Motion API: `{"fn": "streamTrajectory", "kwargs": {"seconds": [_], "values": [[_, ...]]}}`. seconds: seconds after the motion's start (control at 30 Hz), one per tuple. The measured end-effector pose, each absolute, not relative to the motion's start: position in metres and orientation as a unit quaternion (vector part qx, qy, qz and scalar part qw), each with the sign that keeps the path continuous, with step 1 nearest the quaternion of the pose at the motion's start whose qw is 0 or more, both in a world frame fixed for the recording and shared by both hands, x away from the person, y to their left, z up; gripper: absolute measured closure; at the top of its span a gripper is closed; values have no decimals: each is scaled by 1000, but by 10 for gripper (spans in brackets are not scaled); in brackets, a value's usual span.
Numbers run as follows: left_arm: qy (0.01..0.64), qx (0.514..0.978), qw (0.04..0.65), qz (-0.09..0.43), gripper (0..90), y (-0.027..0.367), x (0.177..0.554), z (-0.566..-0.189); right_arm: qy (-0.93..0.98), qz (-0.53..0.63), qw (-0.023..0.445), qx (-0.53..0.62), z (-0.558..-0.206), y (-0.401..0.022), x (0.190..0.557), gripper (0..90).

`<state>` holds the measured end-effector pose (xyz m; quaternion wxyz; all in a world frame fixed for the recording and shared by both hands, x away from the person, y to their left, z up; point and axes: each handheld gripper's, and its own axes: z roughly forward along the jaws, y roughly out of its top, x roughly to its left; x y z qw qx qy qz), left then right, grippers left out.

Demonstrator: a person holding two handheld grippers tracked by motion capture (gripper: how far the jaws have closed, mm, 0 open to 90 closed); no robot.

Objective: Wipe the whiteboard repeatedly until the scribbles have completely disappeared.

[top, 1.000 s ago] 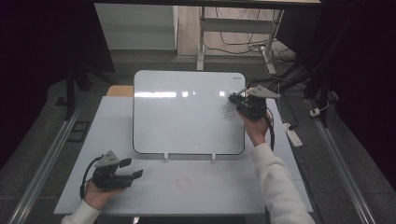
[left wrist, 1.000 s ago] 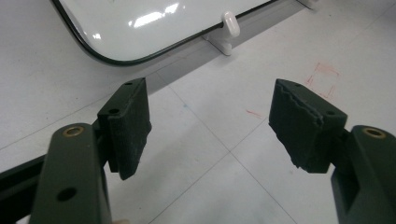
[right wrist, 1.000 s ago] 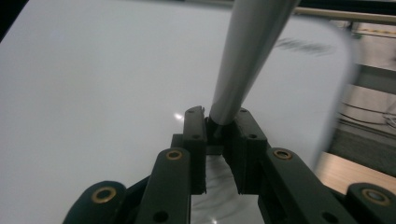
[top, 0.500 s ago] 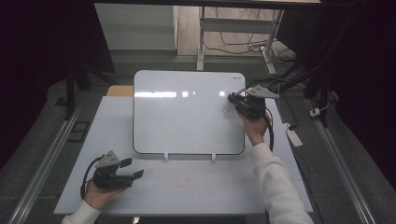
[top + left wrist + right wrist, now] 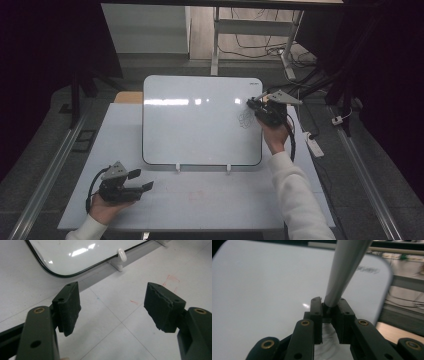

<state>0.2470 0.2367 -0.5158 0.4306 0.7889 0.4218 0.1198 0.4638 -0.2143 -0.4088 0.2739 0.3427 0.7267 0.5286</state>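
A white whiteboard (image 5: 200,120) lies propped on the table, with a small dark scribble (image 5: 246,118) near its right edge. My right gripper (image 5: 253,103) hovers just above that scribble and is shut on a grey marker (image 5: 260,95). In the right gripper view the marker (image 5: 344,272) rises steeply from between the closed jaws of the right gripper (image 5: 328,307), over the whiteboard (image 5: 262,290). My left gripper (image 5: 142,182) rests in a hand at the table's front left, open and holding nothing. In its own view the left gripper (image 5: 112,305) points at bare tabletop below the whiteboard's corner (image 5: 75,255).
The white table (image 5: 200,205) carries faint red marks (image 5: 172,280) in front of the board. Two white clips (image 5: 121,256) support the board's near edge. A white power strip (image 5: 314,145) lies off the table's right side. Desk legs and cables stand behind.
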Motion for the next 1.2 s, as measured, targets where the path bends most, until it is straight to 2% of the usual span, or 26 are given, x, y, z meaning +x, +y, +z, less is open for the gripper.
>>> {"fn": "streamTrajectory", "kwargs": {"seconds": [0.07, 0.13, 0.27, 0.33, 0.47, 0.6, 0.7, 0.8, 0.87, 1.0, 1.1, 1.2], "values": [[423, 789, 429, 117, 298, 237, 249, -517, 748, 524, 256, 316, -415, -205, 458, 776], [424, 789, 428, 117, 298, 237, 249, -517, 757, 511, 271, 302, -414, -201, 457, 776], [421, 792, 426, 119, 297, 235, 248, -517, 720, 524, 292, 349, -404, -216, 467, 776], [421, 790, 429, 120, 298, 236, 247, -516, 709, 529, 291, 365, -400, -225, 472, 776], [423, 788, 430, 119, 298, 238, 248, -517, 755, 506, 272, 317, -410, -212, 460, 776], [422, 789, 429, 121, 298, 237, 248, -516, 726, 513, 295, 351, -403, -226, 466, 776], [420, 789, 431, 124, 298, 236, 246, -515, 721, 518, 287, 359, -404, -230, 467, 775], [423, 787, 432, 122, 298, 238, 247, -515, 753, 511, 256, 325, -415, -216, 454, 776], [424, 787, 431, 122, 298, 238, 248, -516, 769, 493, 272, 303, -419, -212, 448, 776], [421, 790, 429, 122, 298, 235, 247, -516, 721, 515, 296, 358, -409, -234, 459, 776], [421, 788, 432, 124, 298, 236, 246, -514, 718, 517, 294, 361, -410, -236, 461, 776], [423, 787, 432, 122, 298, 237, 247, -515, 752, 508, 263, 327, -419, -223, 449, 776]]}}
